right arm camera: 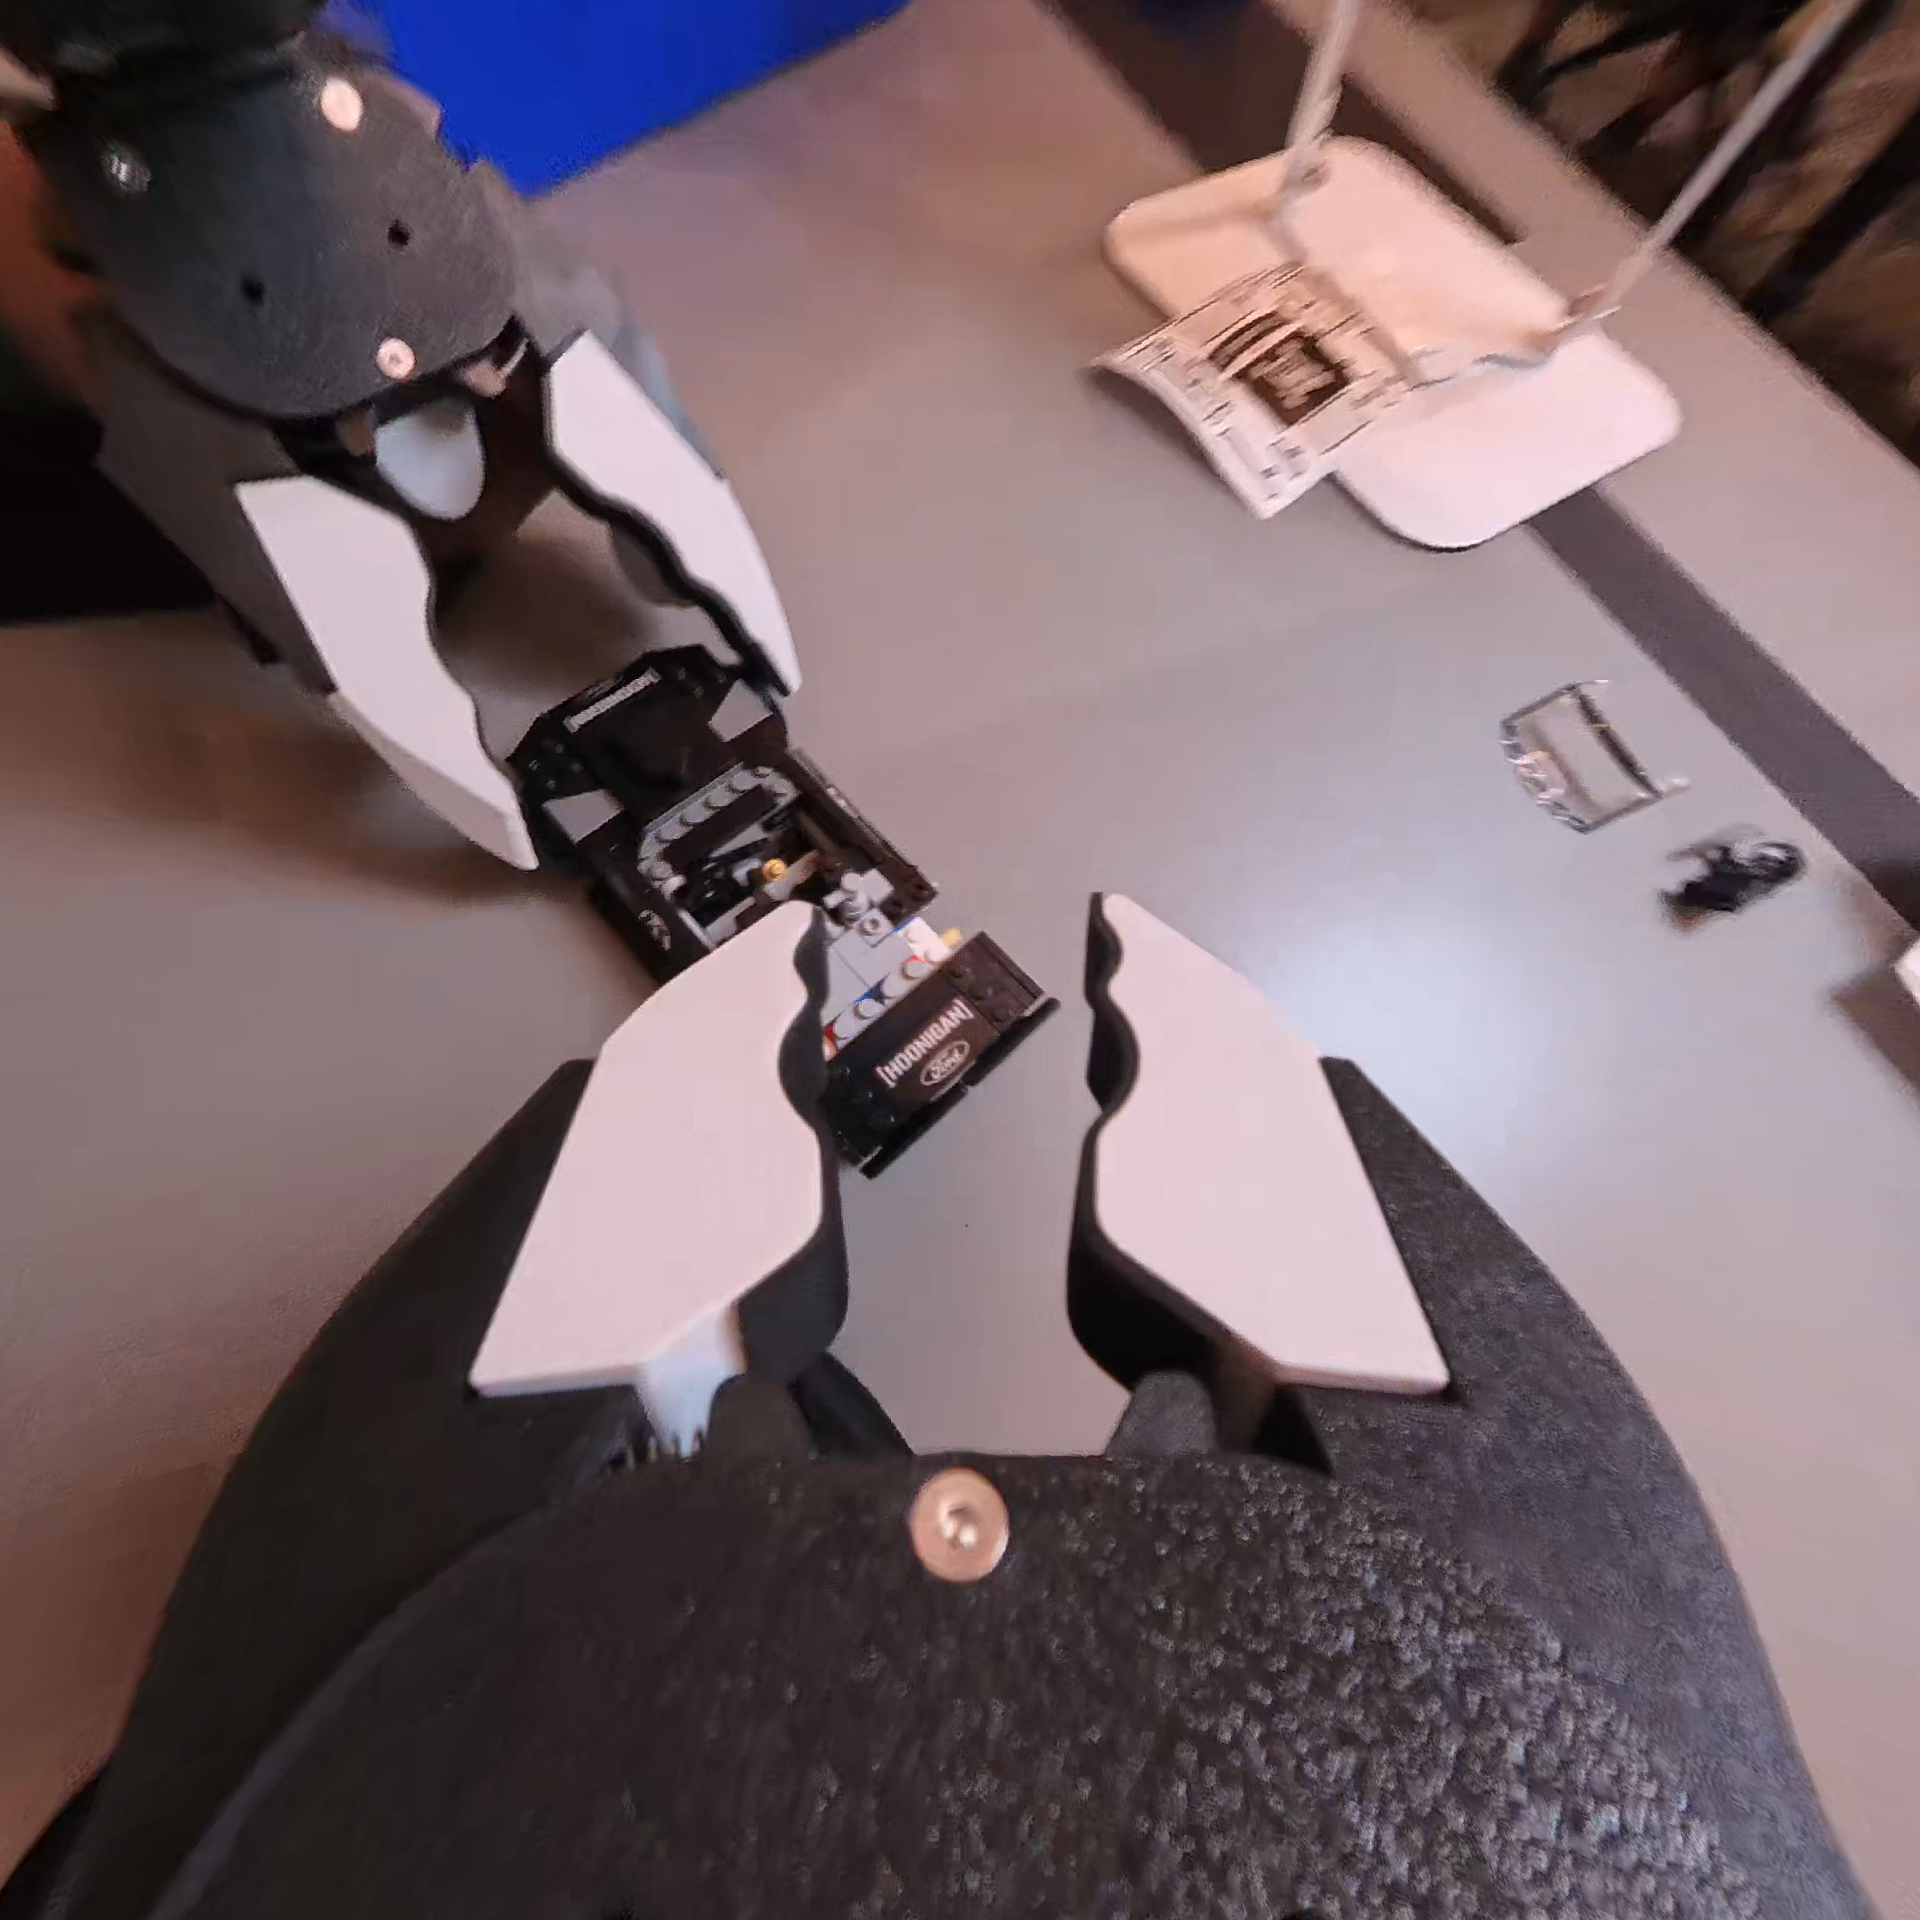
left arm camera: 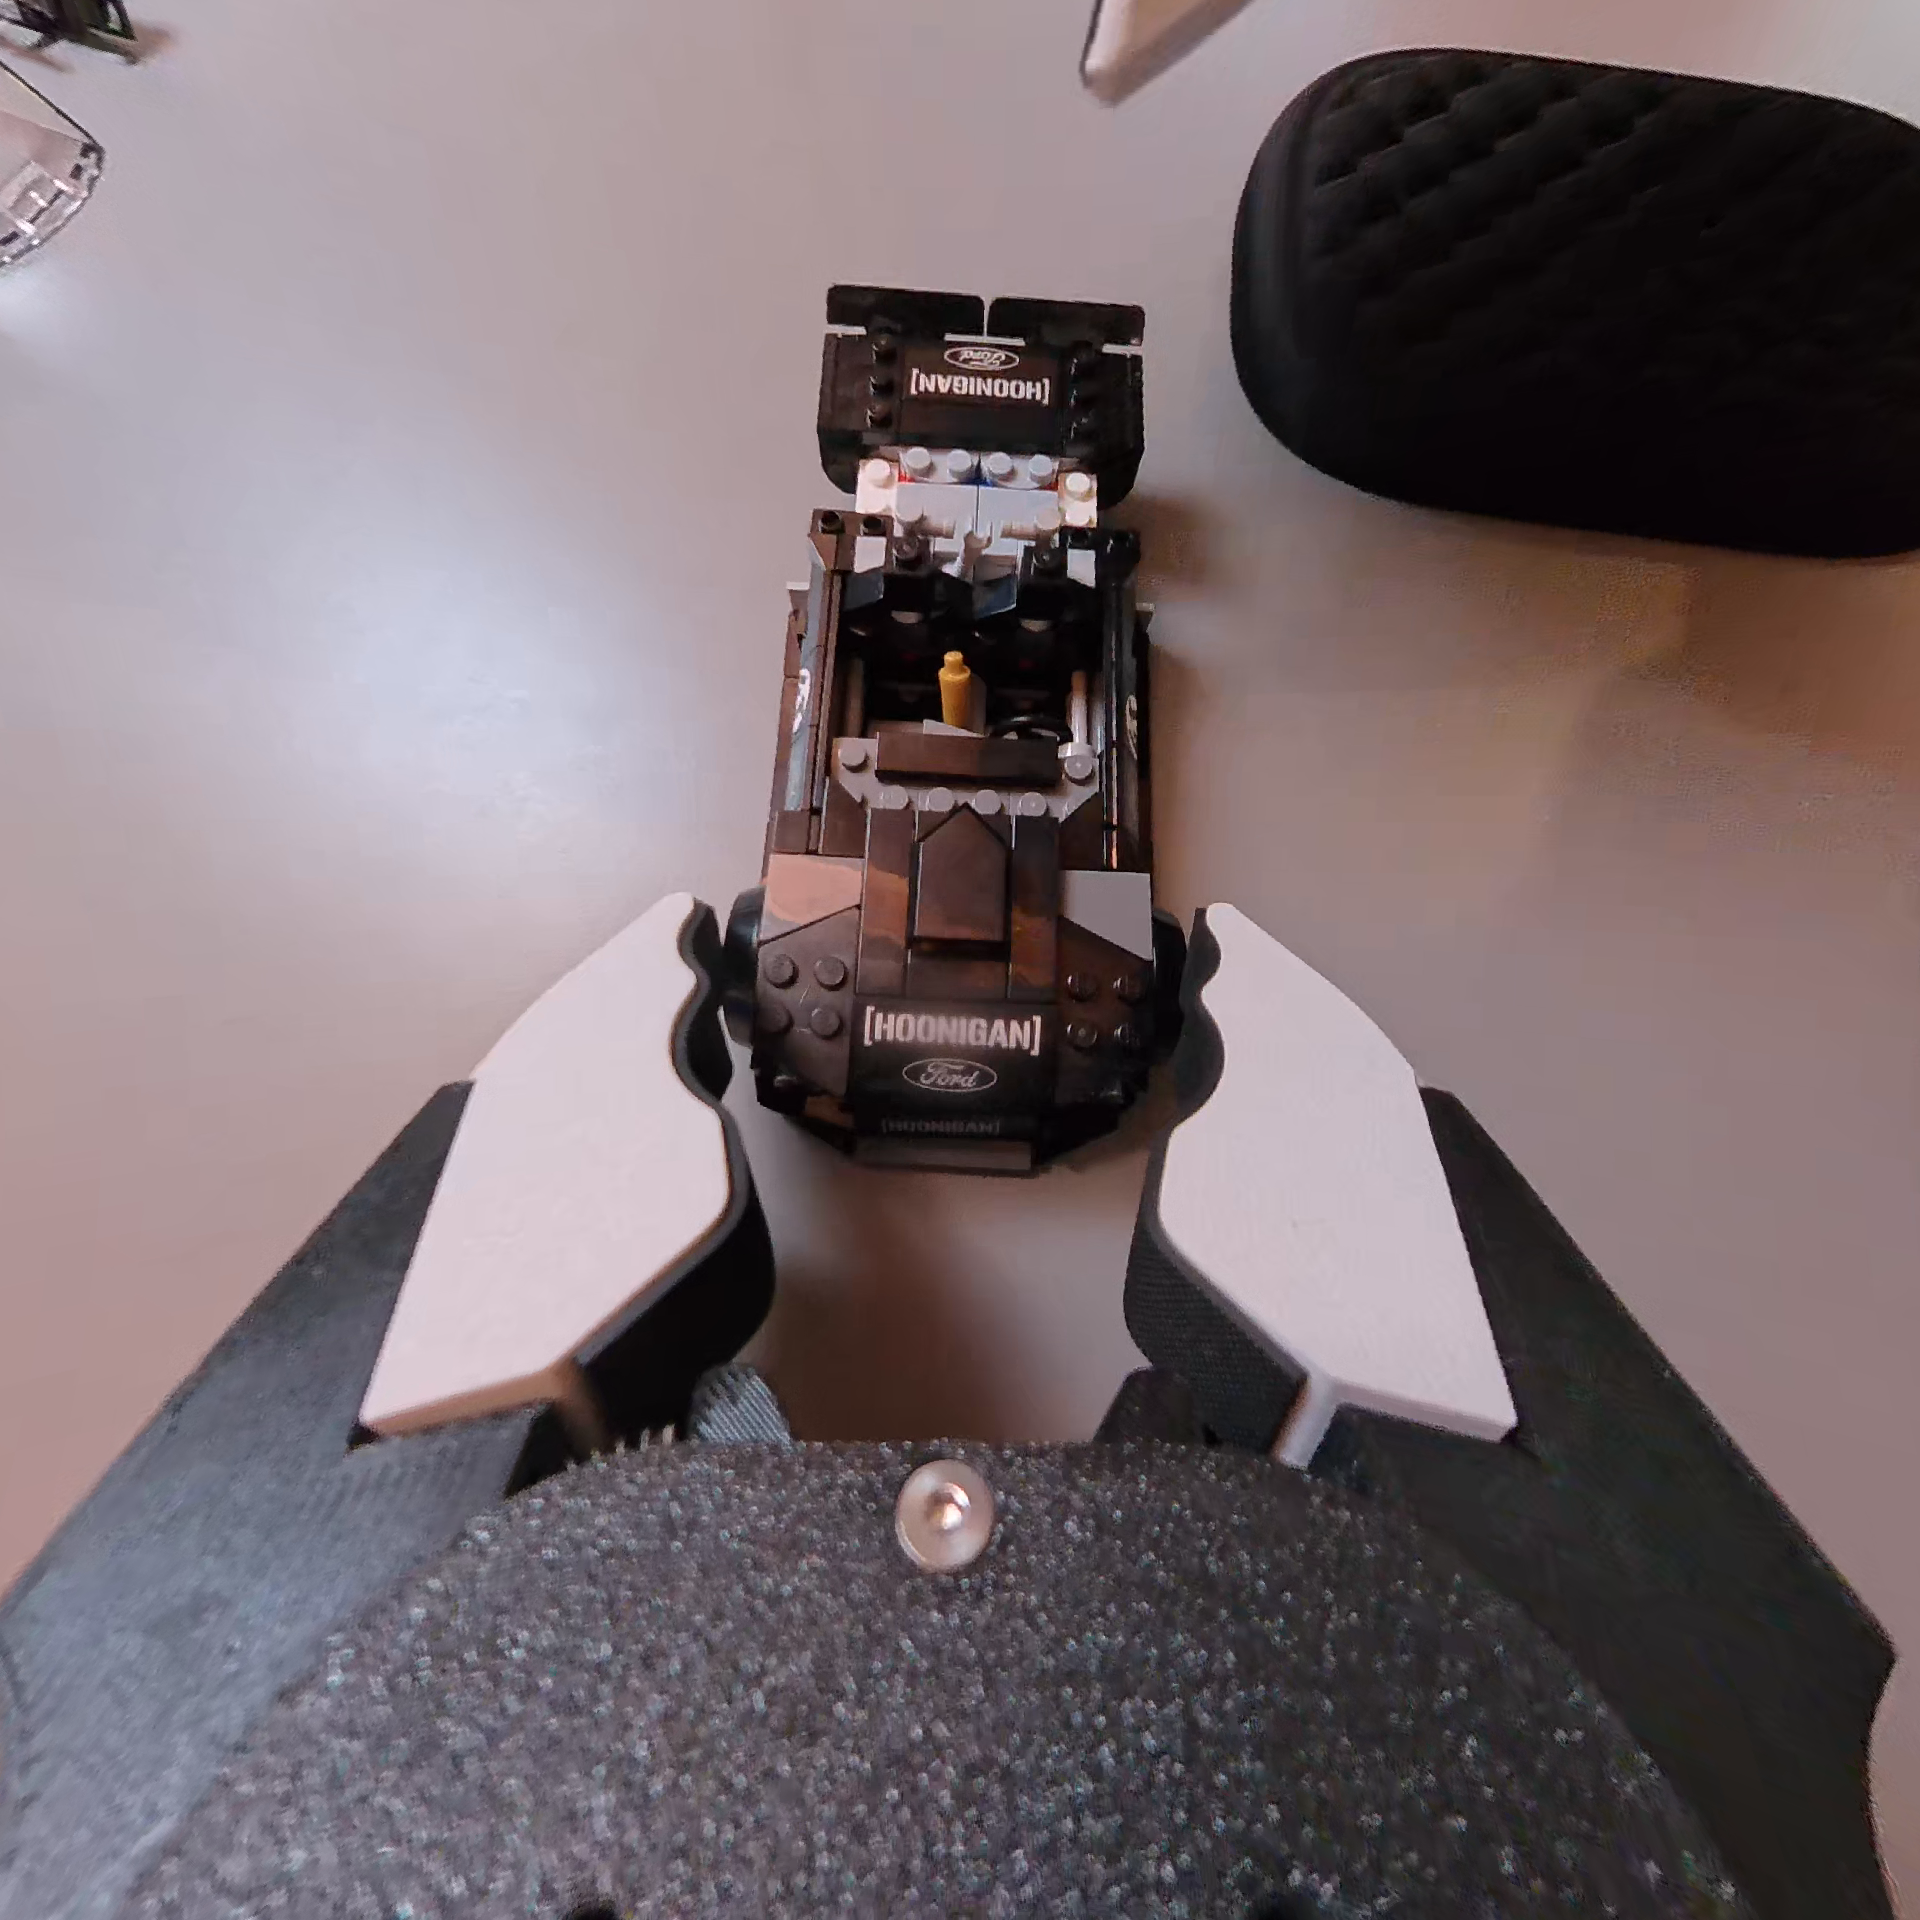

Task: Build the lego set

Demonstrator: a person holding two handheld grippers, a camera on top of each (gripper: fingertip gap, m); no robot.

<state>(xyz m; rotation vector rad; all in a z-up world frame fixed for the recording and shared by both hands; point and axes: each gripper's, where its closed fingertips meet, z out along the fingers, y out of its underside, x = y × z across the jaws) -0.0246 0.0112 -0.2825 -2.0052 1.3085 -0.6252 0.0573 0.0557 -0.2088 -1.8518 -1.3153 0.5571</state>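
Underneath, grey table [right arm camera: 1195, 727] with black lego car [left arm camera: 956, 790], both grippers' jaws spread, nothing held.

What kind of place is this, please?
Probably an office or workshop desk: a plain grey table, a printed instruction booklet under a white lamp base, and a black padded chair seat beside the black brick-built car.

Your left gripper [left arm camera: 956, 1023] is spread wide, pointing down. Your right gripper [right arm camera: 951, 1013] is also spread, facing it.
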